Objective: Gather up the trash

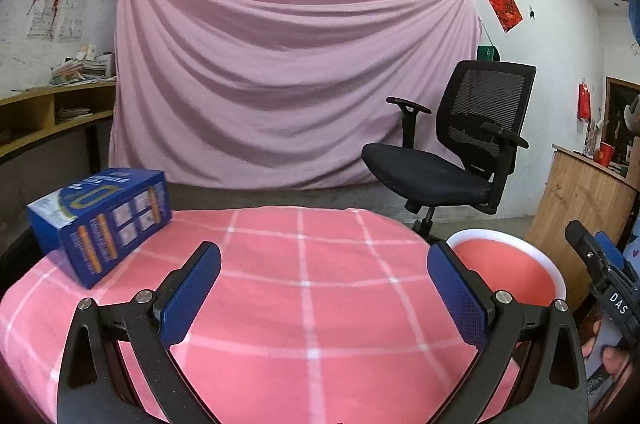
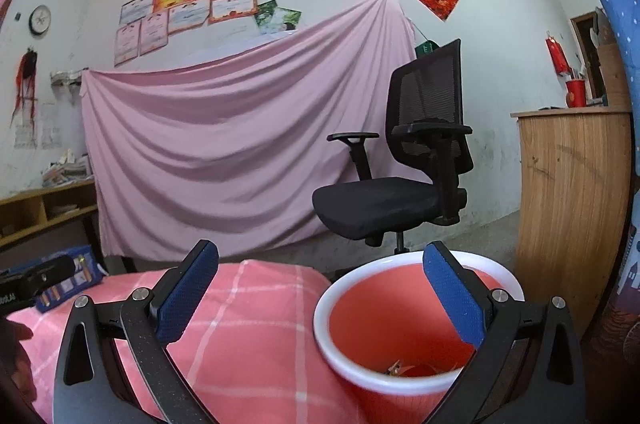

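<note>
Both the left gripper (image 1: 324,298) and the right gripper (image 2: 320,298) look alike — matte black forked arms with teardrop cut-outs, round silver screws at the pivots, and long blue pads with a fine dotted texture — and one black part carries white letters "DAS".

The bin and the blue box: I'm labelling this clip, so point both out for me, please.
bin (image 2: 404,380): right wrist view, on the near white rim.
blue box (image 1: 100,220): left wrist view, on its printed long side, standing on the checked cloth.
</note>
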A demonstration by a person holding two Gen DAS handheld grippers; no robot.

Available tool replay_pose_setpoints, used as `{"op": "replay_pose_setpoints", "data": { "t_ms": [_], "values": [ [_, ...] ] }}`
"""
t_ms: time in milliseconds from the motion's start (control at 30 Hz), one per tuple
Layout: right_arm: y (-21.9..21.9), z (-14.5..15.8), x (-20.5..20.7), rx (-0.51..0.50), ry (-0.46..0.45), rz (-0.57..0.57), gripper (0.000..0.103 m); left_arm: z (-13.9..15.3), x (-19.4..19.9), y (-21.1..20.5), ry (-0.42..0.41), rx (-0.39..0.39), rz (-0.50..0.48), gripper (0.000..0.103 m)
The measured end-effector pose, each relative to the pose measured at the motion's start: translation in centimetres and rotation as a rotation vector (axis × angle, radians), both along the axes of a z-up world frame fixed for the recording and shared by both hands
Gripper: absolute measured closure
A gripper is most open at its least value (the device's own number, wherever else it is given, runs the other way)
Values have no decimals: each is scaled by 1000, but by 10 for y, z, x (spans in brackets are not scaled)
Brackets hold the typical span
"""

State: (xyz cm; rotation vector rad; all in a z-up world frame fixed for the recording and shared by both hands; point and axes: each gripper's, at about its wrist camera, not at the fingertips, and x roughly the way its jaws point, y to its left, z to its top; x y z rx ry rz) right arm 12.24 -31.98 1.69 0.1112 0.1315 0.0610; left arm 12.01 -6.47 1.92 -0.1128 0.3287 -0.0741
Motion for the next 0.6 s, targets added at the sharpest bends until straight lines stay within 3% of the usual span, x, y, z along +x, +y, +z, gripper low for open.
{"op": "replay_pose_setpoints", "data": {
  "t_ms": [367, 600],
  "values": [
    [17, -6, -37, -29, 22, -5, 0, -12, -32, 15, 27, -15, 5, 2],
    [33, -11, -54, -65, 69, -5, 0, -21, -56, 23, 25, 20, 0, 2]
  ]
}}
